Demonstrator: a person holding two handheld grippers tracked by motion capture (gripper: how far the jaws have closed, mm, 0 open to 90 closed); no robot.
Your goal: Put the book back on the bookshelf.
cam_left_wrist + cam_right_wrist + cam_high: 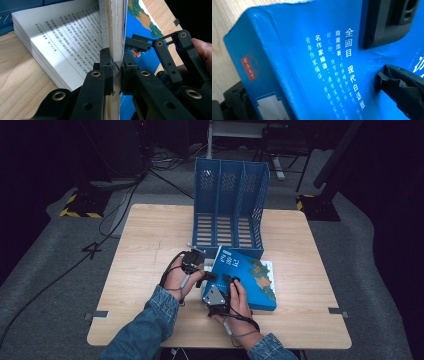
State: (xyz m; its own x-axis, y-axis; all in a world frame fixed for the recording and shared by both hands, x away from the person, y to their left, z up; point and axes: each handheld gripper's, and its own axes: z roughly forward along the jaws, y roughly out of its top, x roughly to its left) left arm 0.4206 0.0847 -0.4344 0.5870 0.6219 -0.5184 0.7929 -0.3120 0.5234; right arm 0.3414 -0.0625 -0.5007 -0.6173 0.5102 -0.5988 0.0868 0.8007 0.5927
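Observation:
A thick blue-covered book [252, 280] lies open on the wooden table [150, 235]. My left gripper [116, 75] is shut on a wad of pages with the front cover, holding it upright above the printed pages [62, 42] that lie flat. In the high view the left gripper [209, 274] comes in at the book's left edge. My right gripper [231, 281] is at the book's near left corner. One of its fingertips [392, 80] touches the blue cover beside the white lettering. Its other jaw is mostly hidden by the spine [252, 67].
A blue three-slot file holder [230, 205] stands just behind the book, open side toward me. Bare tabletop lies to the left and right. Cables [100, 245] run over the dark floor at the left.

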